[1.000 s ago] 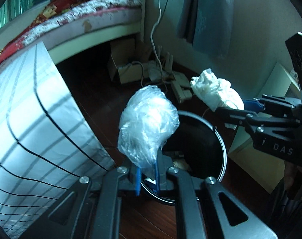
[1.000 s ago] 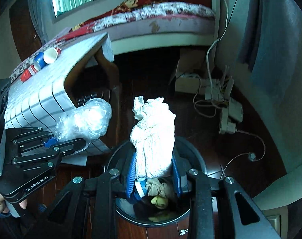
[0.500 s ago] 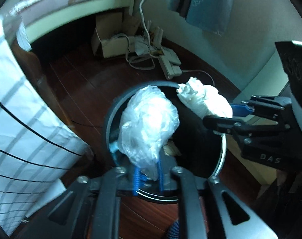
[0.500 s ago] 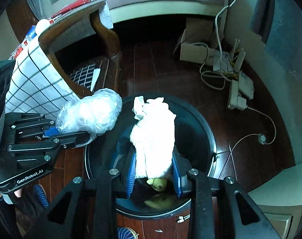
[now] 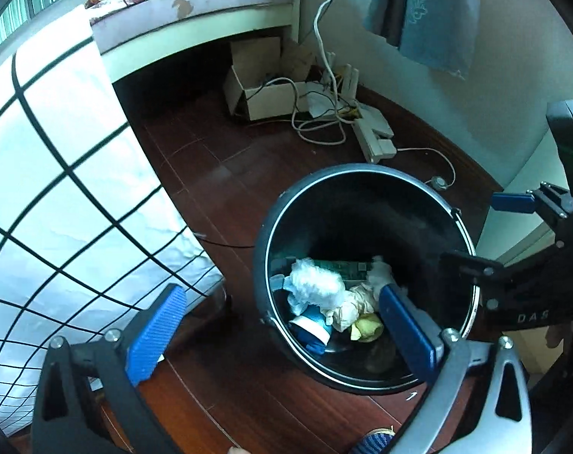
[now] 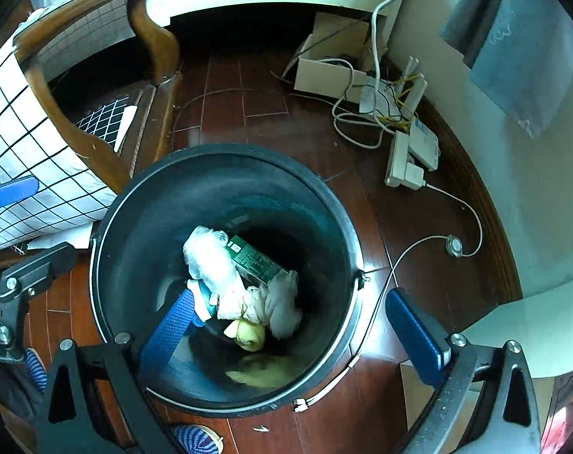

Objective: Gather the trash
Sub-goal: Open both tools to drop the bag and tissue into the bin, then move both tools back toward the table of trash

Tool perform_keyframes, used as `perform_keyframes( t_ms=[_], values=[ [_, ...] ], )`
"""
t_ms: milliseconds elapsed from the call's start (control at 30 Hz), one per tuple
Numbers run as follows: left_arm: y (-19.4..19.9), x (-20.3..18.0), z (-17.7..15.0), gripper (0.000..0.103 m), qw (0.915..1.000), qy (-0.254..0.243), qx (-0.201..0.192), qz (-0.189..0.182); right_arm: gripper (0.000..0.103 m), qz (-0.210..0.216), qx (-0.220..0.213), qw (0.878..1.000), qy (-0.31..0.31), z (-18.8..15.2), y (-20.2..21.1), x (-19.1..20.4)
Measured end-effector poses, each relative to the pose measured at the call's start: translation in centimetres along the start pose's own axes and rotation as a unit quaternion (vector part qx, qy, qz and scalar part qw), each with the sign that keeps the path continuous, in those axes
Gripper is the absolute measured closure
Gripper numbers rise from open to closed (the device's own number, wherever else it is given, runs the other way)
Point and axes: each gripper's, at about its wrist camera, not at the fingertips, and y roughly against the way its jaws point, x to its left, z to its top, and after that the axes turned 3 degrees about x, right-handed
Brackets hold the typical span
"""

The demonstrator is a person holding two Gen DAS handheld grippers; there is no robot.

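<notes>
— So, where is the trash at this moment?

— It lies at the bottom of the black bin (image 6: 226, 174), which stands on the dark wooden floor (image 6: 248, 98) near the corner of the table with the checked cloth (image 5: 59, 196). I see a clear plastic bag (image 6: 210, 261), a white crumpled tissue (image 6: 282, 302), a green carton (image 6: 256, 261) and something yellow (image 6: 248, 335) under them.

— And the two grippers?

— Both have just been opening, and nothing is between the jaws. The left gripper (image 5: 282, 325) stands wide, one blue pad over the floor and one over the bin's mouth. The right gripper (image 6: 294, 321) is wide too, with one pad inside the rim and the other outside it.

— How would such pieces handle, if one must take them again?

— I judge them very light and soft. The plastic bag is slippery and full of air, so it is better to pinch it at a gathered fold, not around the whole bulk. The tissue gives way easily; a grip in its thick middle should hold. Neither looks fragile.

— Then this part of the task is done?

— It seems so for these two pieces. If more trash waits elsewhere, I cannot see it from here.
</notes>
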Motion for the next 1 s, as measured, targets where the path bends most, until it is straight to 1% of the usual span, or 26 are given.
perform_keyframes(
  t_ms=[167,333,500,667,867,1000],
  values=[
    [0.5,0.0,0.4,0.001,0.9999,-0.005,-0.006,0.009,0.001,-0.002,-0.010,1.000,-0.003,0.3,0.2,-0.1],
    [1.3,0.1,0.7,0.001,0.9997,-0.003,-0.015,0.019,0.001,-0.002,-0.026,1.000,-0.010,0.0,1.5,-0.1],
    [2.7,0.6,0.6,0.001,0.9992,0.001,-0.027,0.030,0.001,0.002,-0.043,0.999,-0.016,0.0,2.8,0.4],
    [5.0,1.2,0.5,0.001,0.9981,0.009,-0.046,0.040,0.001,0.010,-0.069,0.997,-0.020,0.1,4.8,1.0],
    [8.1,2.6,0.5,0.001,0.9956,0.021,-0.072,0.056,0.001,0.018,-0.098,0.995,-0.015,1.2,7.3,2.9],
    [10.0,4.1,0.1,0.001,0.9932,0.033,-0.087,0.069,0.001,0.030,-0.122,0.992,0.001,2.3,9.3,5.1]
  ],
)
